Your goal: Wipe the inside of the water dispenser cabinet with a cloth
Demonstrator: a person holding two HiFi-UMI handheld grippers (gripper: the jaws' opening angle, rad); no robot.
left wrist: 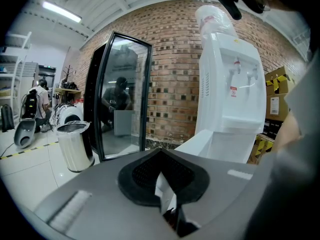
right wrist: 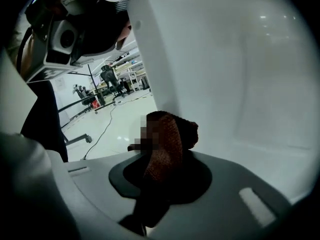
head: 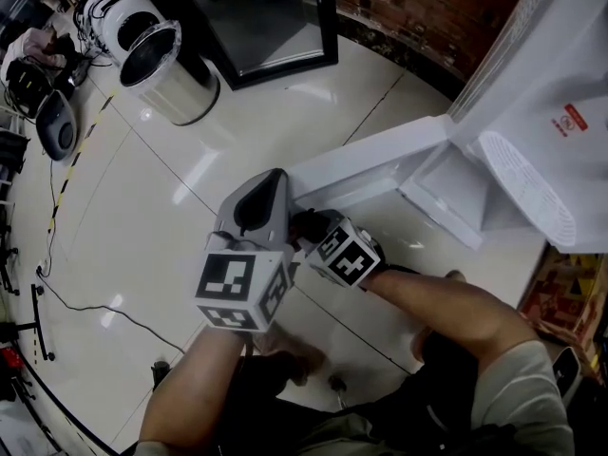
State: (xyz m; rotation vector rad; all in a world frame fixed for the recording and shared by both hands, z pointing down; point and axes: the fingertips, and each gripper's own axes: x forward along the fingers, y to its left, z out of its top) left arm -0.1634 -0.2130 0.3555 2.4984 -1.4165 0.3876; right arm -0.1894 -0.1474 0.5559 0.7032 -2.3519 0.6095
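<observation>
Rust-brown cloth [right wrist: 172,134] pinched by fingers of right gripper [right wrist: 161,159] beside white cabinet [right wrist: 240,74]; left gripper [left wrist: 162,184] fingers closed, empty

I see a dim head view with glare on the glossy floor [head: 204,164]. A ceiling strip light [left wrist: 61,11] brightens the left gripper view. Both gripper views warp and darken at the edges.

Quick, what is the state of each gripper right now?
Left gripper: closed, nothing clearly held.
Right gripper: closed on the reddish-brown cloth.
</observation>
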